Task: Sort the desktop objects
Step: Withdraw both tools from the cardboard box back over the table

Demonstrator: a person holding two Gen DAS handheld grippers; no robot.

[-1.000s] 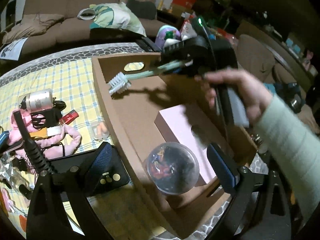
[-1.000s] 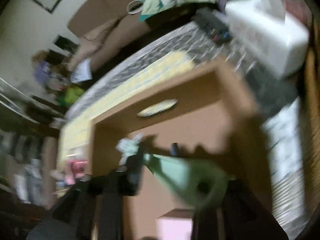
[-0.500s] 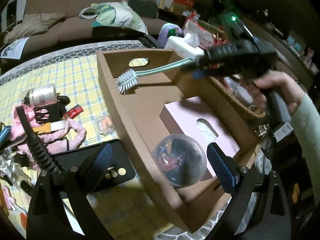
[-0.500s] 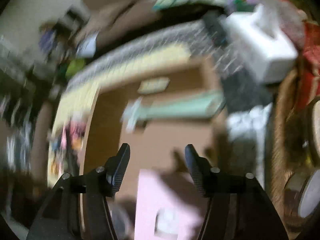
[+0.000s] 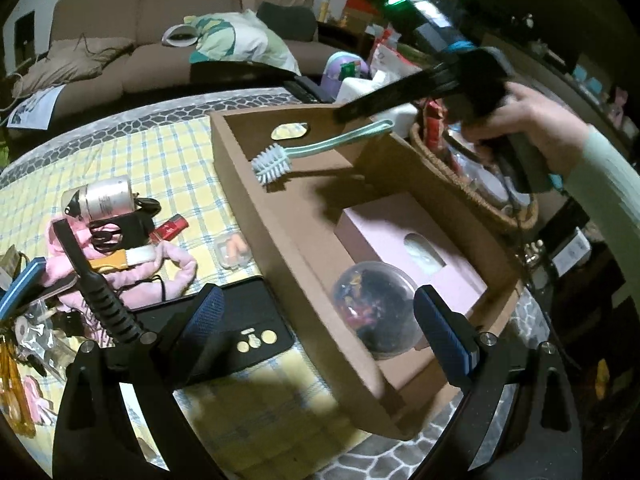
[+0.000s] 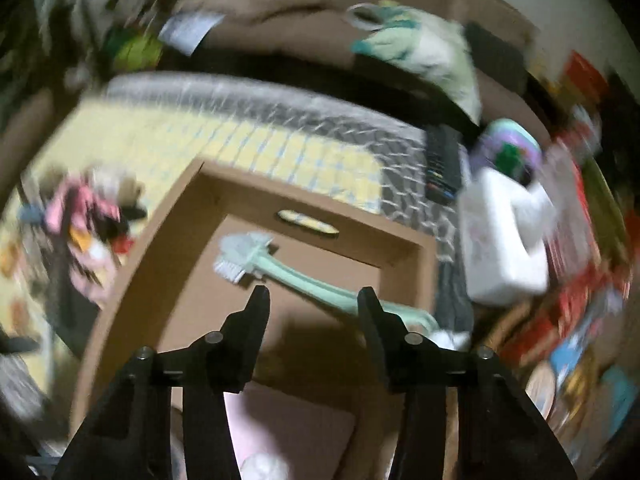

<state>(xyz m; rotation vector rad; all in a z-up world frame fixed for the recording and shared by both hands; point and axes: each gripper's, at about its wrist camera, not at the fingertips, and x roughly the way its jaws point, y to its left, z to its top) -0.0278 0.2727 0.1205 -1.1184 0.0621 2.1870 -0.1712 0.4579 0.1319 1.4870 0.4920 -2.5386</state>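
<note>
A green bottle brush (image 5: 312, 150) lies in the far end of the brown cardboard box (image 5: 280, 240), handle propped on the right wall; it also shows in the right wrist view (image 6: 280, 268). The box also holds a pink tissue box (image 5: 404, 240) and a clear globe (image 5: 372, 312). My right gripper (image 6: 312, 296) is open and empty above the box, seen from the left wrist view (image 5: 352, 112) just over the brush handle. My left gripper (image 5: 316, 320) is open and empty, low over the box's near left wall and a black device (image 5: 240, 336).
A clutter pile lies left on the yellow checked cloth: a silver can (image 5: 104, 200), pink fabric (image 5: 160, 264), a red stick (image 5: 170, 228), a black comb handle (image 5: 96, 284). A wicker basket (image 5: 480, 184) and white tissue box (image 6: 504, 240) stand right of the box.
My right gripper opened and let go of the green brush, which now rests in the box. The gripper drew back and up. My left gripper shifted slightly.
</note>
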